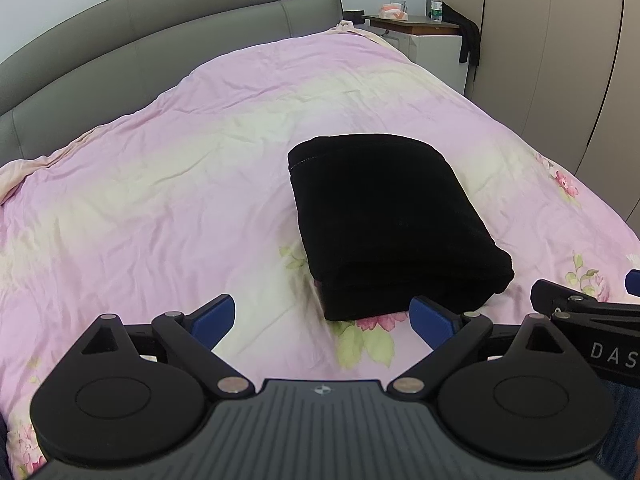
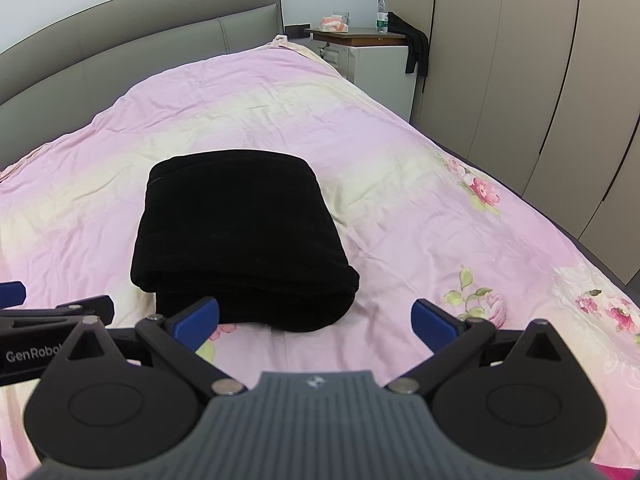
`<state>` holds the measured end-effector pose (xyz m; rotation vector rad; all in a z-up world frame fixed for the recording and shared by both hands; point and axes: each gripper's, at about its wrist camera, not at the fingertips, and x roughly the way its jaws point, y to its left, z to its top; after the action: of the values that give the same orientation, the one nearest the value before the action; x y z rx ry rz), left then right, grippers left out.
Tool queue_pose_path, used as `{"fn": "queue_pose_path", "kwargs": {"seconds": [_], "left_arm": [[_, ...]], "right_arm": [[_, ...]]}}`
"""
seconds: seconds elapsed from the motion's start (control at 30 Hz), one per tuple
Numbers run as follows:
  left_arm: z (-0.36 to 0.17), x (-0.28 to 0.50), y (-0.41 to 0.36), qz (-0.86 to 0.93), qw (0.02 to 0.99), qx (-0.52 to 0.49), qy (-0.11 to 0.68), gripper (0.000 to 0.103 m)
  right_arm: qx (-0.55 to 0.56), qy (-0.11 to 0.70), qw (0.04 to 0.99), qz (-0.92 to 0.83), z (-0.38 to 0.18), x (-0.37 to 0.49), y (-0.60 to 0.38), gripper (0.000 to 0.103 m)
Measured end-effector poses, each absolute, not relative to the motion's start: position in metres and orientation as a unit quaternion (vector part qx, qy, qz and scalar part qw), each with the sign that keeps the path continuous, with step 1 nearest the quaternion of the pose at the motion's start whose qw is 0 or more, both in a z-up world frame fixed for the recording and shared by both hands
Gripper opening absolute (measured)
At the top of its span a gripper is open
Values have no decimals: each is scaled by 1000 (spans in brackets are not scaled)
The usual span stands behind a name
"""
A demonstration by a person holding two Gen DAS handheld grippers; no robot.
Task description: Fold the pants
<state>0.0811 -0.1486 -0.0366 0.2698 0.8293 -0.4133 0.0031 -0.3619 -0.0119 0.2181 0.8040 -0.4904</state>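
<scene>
**Setting: a home bedroom**

You are working in a household bedroom. A bed (image 2: pixel 360 184) fills most of both views, covered by a wrinkled pink and cream quilt (image 1: pixel 168 184) printed with flowers. Behind it runs a padded grey headboard (image 1: pixel 160 36) with stitched panels. At the far corner stands a white bedside cabinet (image 2: pixel 376 68) with a wooden top; on it you can see a plastic water bottle (image 2: pixel 382 16) and a tissue box (image 2: pixel 334 23). A dark garment (image 2: pixel 416 50) hangs beside it. Tall beige wardrobe doors (image 2: pixel 520 80) line the right wall.
</scene>
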Motion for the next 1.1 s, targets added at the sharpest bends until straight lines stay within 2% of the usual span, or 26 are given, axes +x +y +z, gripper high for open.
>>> {"fn": "queue_pose_path", "kwargs": {"seconds": [1.1], "left_arm": [[-38,79,-149,-200,883,132,402,103]], "right_arm": [[108,389,884,-235,-13,-1,-363,98]]}}
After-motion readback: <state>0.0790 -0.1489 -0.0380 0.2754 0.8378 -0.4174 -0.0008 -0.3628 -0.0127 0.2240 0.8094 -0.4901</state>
